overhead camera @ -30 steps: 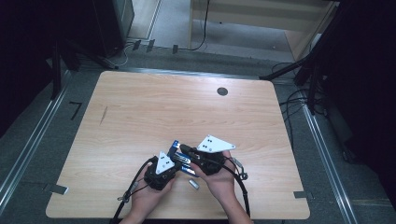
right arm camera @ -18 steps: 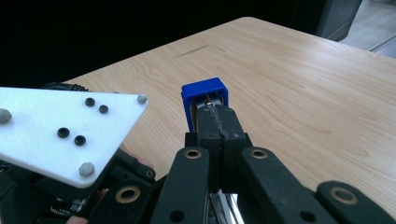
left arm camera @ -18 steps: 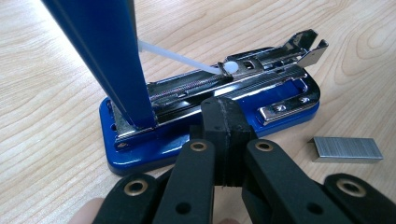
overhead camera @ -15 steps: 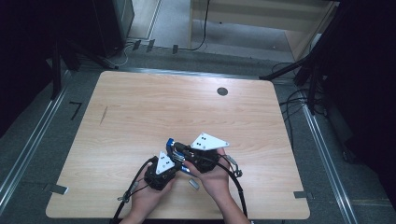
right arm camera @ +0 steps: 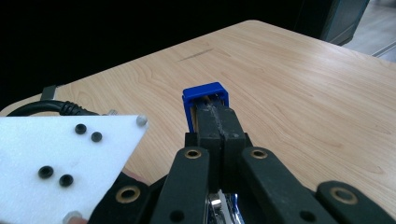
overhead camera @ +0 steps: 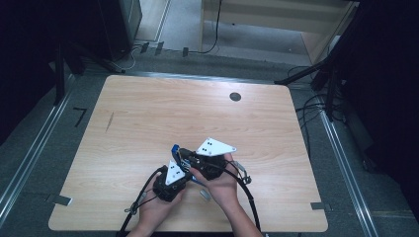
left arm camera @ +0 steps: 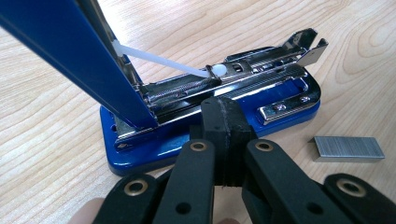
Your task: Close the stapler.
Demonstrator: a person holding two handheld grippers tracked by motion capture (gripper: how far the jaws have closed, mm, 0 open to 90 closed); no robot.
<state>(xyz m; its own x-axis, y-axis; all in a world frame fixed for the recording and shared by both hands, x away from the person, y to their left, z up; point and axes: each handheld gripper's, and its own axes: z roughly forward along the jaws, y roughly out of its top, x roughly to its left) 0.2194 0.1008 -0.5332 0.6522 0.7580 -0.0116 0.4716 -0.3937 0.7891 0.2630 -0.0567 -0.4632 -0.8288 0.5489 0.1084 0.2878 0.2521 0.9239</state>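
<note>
A blue stapler [left arm camera: 280, 105] lies on the wooden table [overhead camera: 148, 123] with its lid swung up and its metal magazine bare. My left gripper [left arm camera: 223, 109] is shut, its pads pressed on the near edge of the stapler's base. My right gripper [right arm camera: 215, 114] is shut on the raised blue lid [right arm camera: 204, 92], whose end sticks out past the pads. In the high view both grippers meet near the table's front middle, the left gripper [overhead camera: 184, 168] low and the right gripper [overhead camera: 182, 152] just above it. A strip of staples [left arm camera: 348, 149] lies beside the stapler.
The strip of staples [overhead camera: 204, 194] rests near the front edge by the person's right hand. A dark round grommet [overhead camera: 235, 97] sits at the back of the table. Black cables [overhead camera: 143, 197] trail off the front edge. Bare wood lies to the left, right and back.
My right gripper has shifted a little to the left and away with the blue lid in it, so the lid stands further open. The left gripper has stayed put.
</note>
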